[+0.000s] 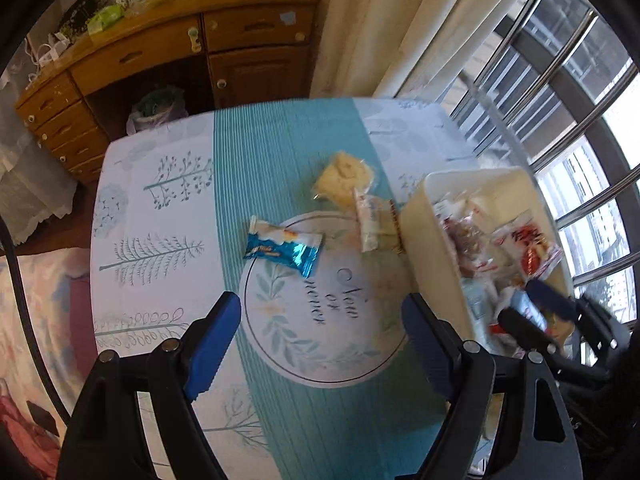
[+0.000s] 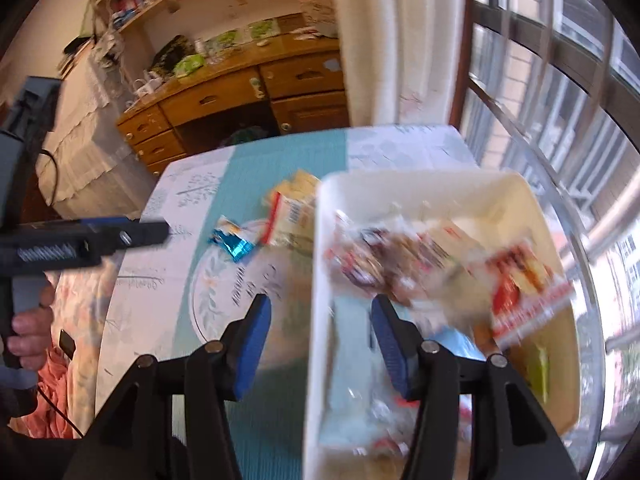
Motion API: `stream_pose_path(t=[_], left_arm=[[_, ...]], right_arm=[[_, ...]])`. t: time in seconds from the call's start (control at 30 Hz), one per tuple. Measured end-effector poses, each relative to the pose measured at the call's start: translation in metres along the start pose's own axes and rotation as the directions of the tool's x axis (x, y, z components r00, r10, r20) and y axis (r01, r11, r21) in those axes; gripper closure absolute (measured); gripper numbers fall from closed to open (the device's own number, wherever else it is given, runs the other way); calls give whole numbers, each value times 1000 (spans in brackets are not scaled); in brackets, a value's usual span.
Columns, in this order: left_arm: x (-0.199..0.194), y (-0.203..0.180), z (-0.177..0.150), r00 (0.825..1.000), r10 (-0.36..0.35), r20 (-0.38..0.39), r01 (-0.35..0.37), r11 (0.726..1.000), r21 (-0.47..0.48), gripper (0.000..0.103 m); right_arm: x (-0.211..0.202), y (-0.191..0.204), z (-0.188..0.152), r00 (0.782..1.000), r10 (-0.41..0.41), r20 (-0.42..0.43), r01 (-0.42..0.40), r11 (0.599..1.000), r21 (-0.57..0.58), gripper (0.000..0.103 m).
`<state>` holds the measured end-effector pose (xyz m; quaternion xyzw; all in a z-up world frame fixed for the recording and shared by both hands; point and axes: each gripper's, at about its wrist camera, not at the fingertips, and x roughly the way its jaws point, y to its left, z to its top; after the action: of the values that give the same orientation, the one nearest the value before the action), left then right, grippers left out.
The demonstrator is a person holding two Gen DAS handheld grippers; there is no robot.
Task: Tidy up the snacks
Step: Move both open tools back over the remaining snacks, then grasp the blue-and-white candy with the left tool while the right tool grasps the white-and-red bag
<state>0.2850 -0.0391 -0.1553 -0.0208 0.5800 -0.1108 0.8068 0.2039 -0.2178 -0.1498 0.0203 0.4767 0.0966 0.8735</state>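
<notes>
On the tablecloth lie a blue-and-white snack packet (image 1: 284, 246), a clear packet of yellow crackers (image 1: 344, 176) and a white-and-red packet (image 1: 376, 220) that rests against the cream bin (image 1: 420, 232). My left gripper (image 1: 322, 344) hangs open over the cloth's round print, short of the blue packet, with nothing between its fingers. The bin (image 2: 420, 178) holds several packets, among them a red-and-white one (image 2: 520, 280). My right gripper (image 2: 323, 348) is open above the bin's left wall, and its pads press on nothing. Motion blurs the bin's contents.
The table (image 1: 168, 208) carries a teal-and-white cloth. Behind it stands a wooden desk (image 1: 160, 52) with drawers, then a curtain (image 1: 380, 20) and window bars (image 1: 560, 80) on the right. A floral bedcover (image 1: 32, 300) lies left. A person's hand (image 2: 32, 328) holds the left gripper (image 2: 120, 236).
</notes>
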Motion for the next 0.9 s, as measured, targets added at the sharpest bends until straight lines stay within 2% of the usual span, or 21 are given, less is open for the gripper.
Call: stream_pose_path(t=[0.1, 0.23, 0.33, 0.43, 0.5, 0.77, 0.87, 0.9], left_arm=[[20, 13, 8, 998, 6, -54, -6, 1000, 2, 21], [49, 25, 18, 994, 30, -110, -29, 999, 20, 21], [70, 32, 25, 989, 46, -139, -43, 999, 24, 21], [91, 38, 31, 986, 43, -164, -39, 999, 26, 21], [101, 40, 34, 983, 52, -175, -46, 998, 35, 21], [130, 37, 42, 980, 61, -192, -47, 996, 78, 21], [141, 34, 46, 978, 60, -200, -43, 995, 87, 21], [144, 33, 47, 978, 61, -201, -43, 995, 90, 21]], right_arm=[[18, 14, 15, 1000, -12, -15, 11, 997, -78, 49], [46, 32, 30, 998, -27, -51, 16, 980, -198, 38], [64, 47, 37, 996, -63, -64, 39, 946, -320, 38], [81, 63, 42, 992, -112, -60, 72, 884, -461, 37], [94, 72, 42, 988, -139, -65, 80, 829, -553, 37], [127, 91, 39, 974, -209, -91, 70, 654, -754, 37], [138, 94, 36, 966, -245, -77, 77, 564, -822, 37], [142, 96, 33, 963, -263, -65, 86, 522, -849, 37]])
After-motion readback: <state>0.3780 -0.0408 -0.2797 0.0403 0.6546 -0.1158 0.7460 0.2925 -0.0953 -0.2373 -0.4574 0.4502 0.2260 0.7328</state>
